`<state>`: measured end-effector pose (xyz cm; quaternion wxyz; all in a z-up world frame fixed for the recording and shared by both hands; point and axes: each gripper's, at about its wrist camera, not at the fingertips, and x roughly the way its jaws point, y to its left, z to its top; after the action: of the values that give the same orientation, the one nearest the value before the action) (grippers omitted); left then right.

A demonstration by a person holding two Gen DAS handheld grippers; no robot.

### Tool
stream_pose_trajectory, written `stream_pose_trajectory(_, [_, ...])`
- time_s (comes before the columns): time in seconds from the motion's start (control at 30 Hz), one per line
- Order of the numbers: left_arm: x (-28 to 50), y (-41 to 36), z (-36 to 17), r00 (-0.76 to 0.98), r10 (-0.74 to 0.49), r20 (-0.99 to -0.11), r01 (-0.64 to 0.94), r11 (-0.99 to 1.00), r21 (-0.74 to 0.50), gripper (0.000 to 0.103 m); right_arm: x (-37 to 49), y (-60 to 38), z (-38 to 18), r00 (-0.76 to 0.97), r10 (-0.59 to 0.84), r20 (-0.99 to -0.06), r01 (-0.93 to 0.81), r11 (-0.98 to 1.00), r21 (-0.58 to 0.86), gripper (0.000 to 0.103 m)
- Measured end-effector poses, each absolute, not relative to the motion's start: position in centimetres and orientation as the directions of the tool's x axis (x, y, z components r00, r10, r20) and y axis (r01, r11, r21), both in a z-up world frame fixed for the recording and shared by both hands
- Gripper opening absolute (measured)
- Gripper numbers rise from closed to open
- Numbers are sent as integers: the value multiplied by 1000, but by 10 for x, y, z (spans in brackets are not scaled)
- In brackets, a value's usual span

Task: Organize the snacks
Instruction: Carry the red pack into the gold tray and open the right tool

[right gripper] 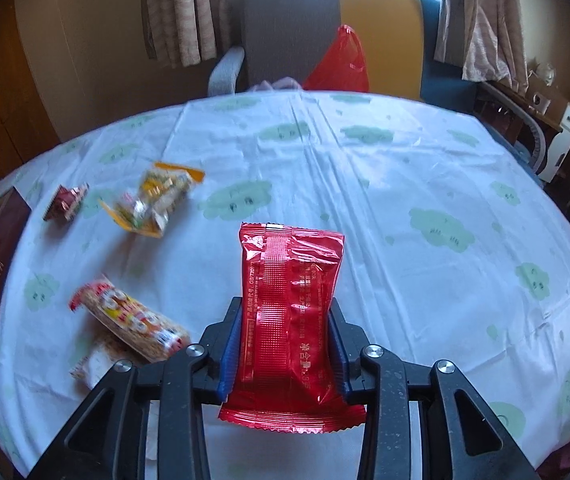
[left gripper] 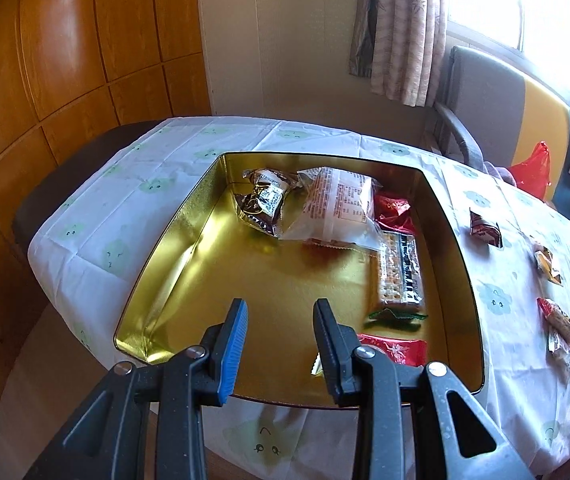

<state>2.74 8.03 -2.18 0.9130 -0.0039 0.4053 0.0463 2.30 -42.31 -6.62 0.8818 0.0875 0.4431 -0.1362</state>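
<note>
A white tablecloth (right gripper: 365, 184) printed with pale green clouds covers the table, with curtains (left gripper: 401, 28) and a grey-and-yellow chair (right gripper: 325, 20) behind it. The left gripper (left gripper: 280, 344) hangs with its jaws apart and empty over the near end of the gold tin (left gripper: 173, 240), which holds several wrapped snacks. The right gripper (right gripper: 285, 344) is clamped on a red snack packet (right gripper: 289, 320) above the cloth, while an orange-wrapped snack (right gripper: 153, 200) and others lie loose to its left.
</note>
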Motion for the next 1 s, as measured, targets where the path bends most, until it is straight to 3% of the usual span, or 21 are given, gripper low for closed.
stream_pose_trajectory(0.17, [27,83,-25,666,83,-741,-95,995,26,34,27,-387,-26,652,-88,-753,191,980,52,38])
stream_pose_trajectory(0.3, [27,89,-25,666,93,-740,-115,993,22,34,39,-330,-8,672,64,-737,-4,997,83,39])
stream_pose_trajectory(0.6, [27,97,-26,675,129,-727,-143,989,43,34,67,-176,-12,541,370,-755,-392,905,163,39])
stream_pose_trajectory(0.87, [27,100,-28,677,143,-722,-149,987,55,34,88,-79,-33,447,402,-799,-553,827,107,40])
stream_pose_trajectory(1.0, [27,101,-29,674,138,-726,-148,988,50,34,103,-59,-53,428,364,-827,-565,822,70,46])
